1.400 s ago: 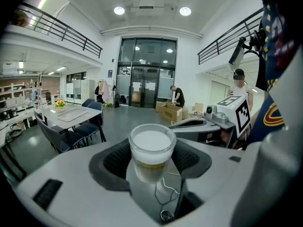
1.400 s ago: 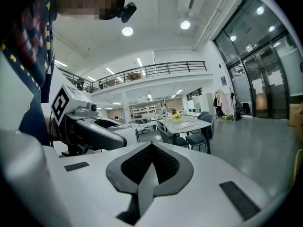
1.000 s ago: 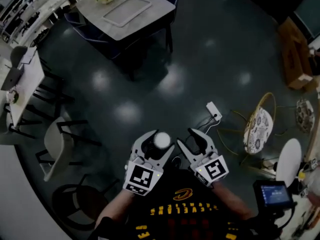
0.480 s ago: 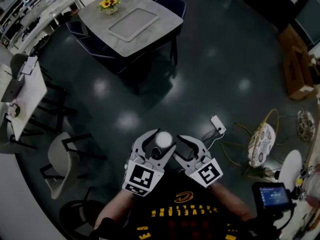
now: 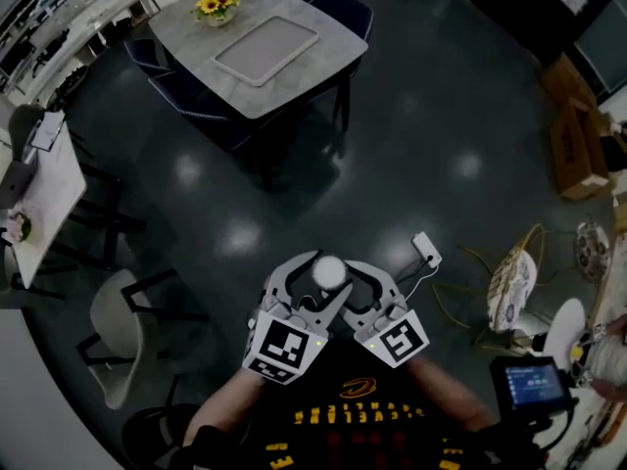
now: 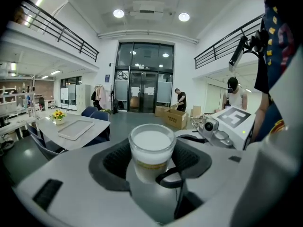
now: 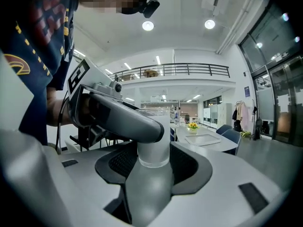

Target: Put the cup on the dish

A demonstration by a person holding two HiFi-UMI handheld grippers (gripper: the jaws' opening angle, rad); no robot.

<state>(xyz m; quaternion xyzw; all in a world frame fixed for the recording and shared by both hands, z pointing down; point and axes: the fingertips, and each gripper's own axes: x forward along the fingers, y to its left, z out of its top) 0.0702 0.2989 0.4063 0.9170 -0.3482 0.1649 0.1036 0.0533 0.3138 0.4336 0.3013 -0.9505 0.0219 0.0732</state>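
A clear cup (image 5: 328, 271) with a milky white inside is gripped between the jaws of my left gripper (image 5: 313, 282), held up in front of the person's chest. In the left gripper view the cup (image 6: 151, 148) stands upright between the pads. My right gripper (image 5: 340, 282) has come in from the right; its jaws have just been opening and now stand wide around the same cup (image 7: 154, 143), with the left gripper's jaw crossing in front. The flat white tray-like dish (image 5: 266, 46) lies on the grey table (image 5: 323, 42) far ahead.
Yellow flowers (image 5: 210, 7) stand on the table beside the dish, and dark chairs (image 5: 338, 3) ring it. A power strip (image 5: 424, 247) with cables, a wire chair (image 5: 513, 284) and cardboard boxes (image 5: 573, 130) sit to the right. Pale chairs (image 5: 118, 336) stand at the left.
The right gripper has swung left and closed in on the cup, its jaws now around it. Both grippers and the view have advanced toward the table.
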